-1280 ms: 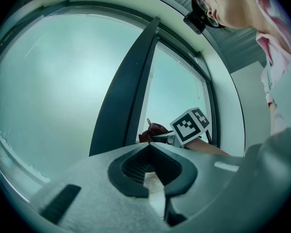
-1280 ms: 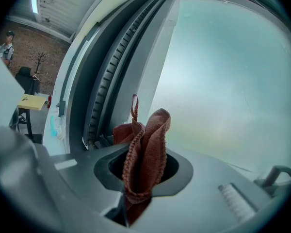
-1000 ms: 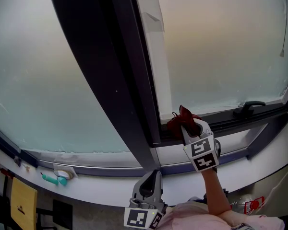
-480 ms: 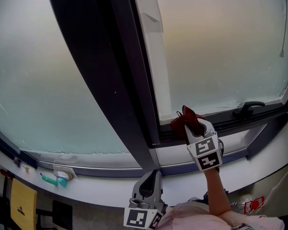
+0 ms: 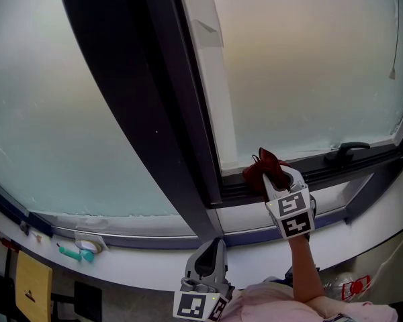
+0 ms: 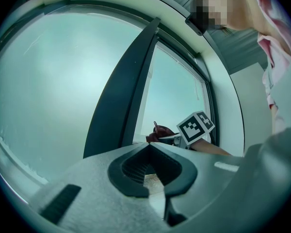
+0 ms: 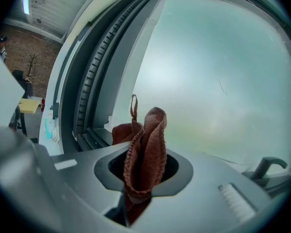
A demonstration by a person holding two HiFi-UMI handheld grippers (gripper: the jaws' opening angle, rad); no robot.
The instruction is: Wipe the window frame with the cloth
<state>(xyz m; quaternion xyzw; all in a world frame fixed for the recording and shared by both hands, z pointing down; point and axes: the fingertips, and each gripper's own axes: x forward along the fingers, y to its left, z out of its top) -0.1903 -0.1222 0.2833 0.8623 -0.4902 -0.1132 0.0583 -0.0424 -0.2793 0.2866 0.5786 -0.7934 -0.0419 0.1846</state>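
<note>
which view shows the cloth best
The right gripper view: the cloth fills the centre, pinched in the right gripper, weave visible. The head view shows a small red bunch at the frame; the left gripper view, a distant dark speck.

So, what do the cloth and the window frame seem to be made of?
The cloth: dark red knitted or terry fabric, matte, judging by its looped edge and soft folds. The window frame: dark, smooth, likely painted metal or plastic; its straight profiles and sheen do not settle which.
</note>
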